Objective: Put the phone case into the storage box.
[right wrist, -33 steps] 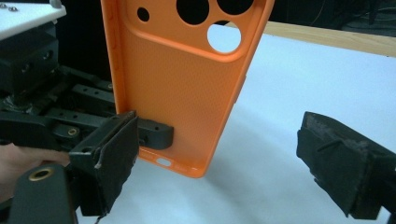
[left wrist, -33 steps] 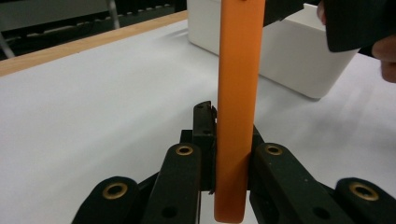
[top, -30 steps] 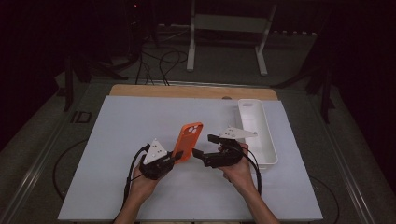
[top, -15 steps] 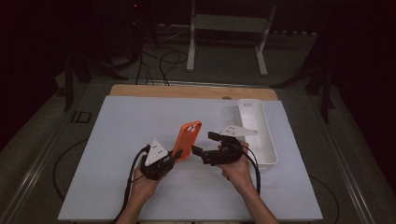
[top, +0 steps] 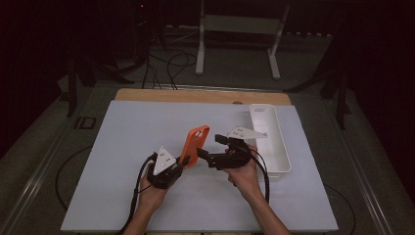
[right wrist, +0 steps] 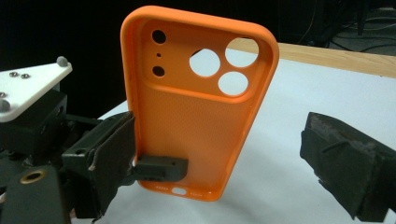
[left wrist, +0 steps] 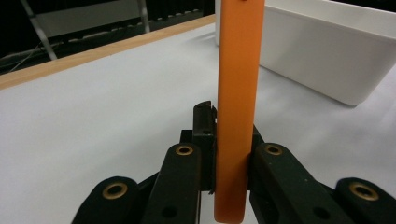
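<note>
An orange phone case (top: 196, 143) stands upright above the white table mat, camera cut-outs at the top. My left gripper (top: 187, 160) is shut on its lower end. In the left gripper view the case (left wrist: 237, 84) is edge-on between the jaws (left wrist: 229, 140). My right gripper (top: 204, 157) comes in from the right and is open. In the right gripper view the inside of the case (right wrist: 196, 116) faces me. One pad (right wrist: 105, 158) sits by the case's left edge, and the other pad (right wrist: 345, 163) stands well off to the right.
A long white tray (top: 274, 142) lies on the mat right of my right hand, also close by in the left gripper view (left wrist: 327, 51). The mat (top: 127, 132) lies on a wooden table (top: 195, 95). Cables and a stand are on the dark floor behind.
The right gripper has shifted very slightly beside the case. The left gripper and the case have kept still.
</note>
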### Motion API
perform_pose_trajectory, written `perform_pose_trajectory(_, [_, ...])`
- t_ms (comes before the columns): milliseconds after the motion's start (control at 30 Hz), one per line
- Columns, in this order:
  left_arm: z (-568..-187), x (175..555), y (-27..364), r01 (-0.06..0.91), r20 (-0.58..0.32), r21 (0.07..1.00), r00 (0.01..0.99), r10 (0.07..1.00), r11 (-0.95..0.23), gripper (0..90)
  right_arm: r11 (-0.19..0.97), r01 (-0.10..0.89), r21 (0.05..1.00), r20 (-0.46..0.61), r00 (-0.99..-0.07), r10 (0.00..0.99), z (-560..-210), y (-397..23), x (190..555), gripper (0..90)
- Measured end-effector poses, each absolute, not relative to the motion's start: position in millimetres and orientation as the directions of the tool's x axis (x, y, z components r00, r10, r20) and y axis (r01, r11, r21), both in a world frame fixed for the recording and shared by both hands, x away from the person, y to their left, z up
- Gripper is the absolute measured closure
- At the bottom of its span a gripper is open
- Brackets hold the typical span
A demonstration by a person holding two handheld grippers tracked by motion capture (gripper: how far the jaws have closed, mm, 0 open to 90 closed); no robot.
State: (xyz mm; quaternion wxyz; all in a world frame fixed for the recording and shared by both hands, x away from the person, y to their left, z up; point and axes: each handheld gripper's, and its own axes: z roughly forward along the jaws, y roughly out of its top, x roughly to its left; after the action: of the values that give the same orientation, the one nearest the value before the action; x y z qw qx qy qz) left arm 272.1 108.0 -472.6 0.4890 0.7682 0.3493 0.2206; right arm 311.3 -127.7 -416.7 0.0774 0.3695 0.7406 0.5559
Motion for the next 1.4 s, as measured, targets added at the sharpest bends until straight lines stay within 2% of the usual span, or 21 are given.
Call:
perform_pose_trajectory(1200, [-480.3, 268.5, 98.4, 0.303, 0.061, 0.899, 0.627, 0.777, -0.316, 84.8, 0.064, 0.488, 0.870, 0.336, -0.684, 0.647, -407.8, -109.4, 319.3, 10.9])
perform_pose_trajectory(1400, [-481.6, 265.3, 92.0, 0.291, 0.084, 0.897, 0.628, 0.774, -0.333, 84.8, 0.044, 0.503, 0.863, 0.353, -0.662, 0.661, -409.8, -105.8, 320.5, 13.9])
